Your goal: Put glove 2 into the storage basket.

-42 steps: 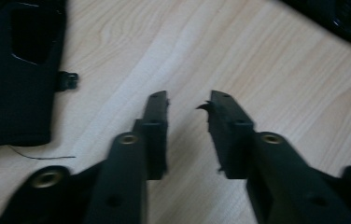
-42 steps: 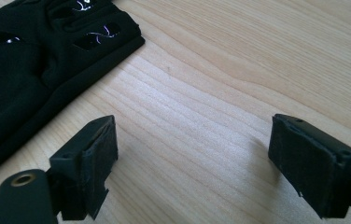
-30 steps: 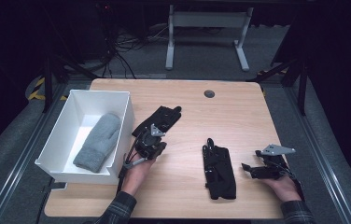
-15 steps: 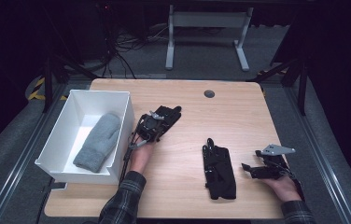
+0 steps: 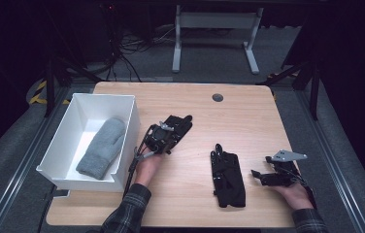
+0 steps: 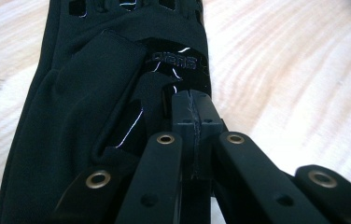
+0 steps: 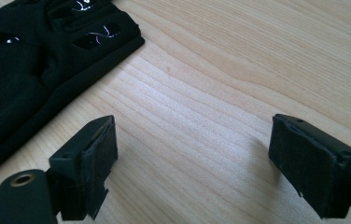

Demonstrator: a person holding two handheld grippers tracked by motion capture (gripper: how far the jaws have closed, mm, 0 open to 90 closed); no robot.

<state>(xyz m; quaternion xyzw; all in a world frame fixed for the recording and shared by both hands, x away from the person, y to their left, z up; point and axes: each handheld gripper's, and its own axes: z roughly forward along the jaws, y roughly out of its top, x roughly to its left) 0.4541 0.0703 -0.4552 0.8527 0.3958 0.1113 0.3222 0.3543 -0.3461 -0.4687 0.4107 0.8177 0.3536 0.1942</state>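
One grey mitten (image 5: 102,147) is already laid in the white bin (image 5: 130,127) at the left edge of the surface (image 5: 248,116), while two black gloves are left outside it, so the sorting is judged roughly a third done. One black glove (image 5: 176,125) near the middle of the surface, just beside the bin, is pinched at its cuff by the left tongs (image 5: 167,134), whose jaws are pressed together on the fabric. The second black glove (image 5: 228,175) lies flat toward the near edge, untouched, with the right tongs (image 5: 258,175) held wide apart and empty beside it.

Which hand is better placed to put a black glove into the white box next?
Left. The left tool sits closed over one black glove, right beside the white box. The right tool is open over bare table, near the other glove, farther away.
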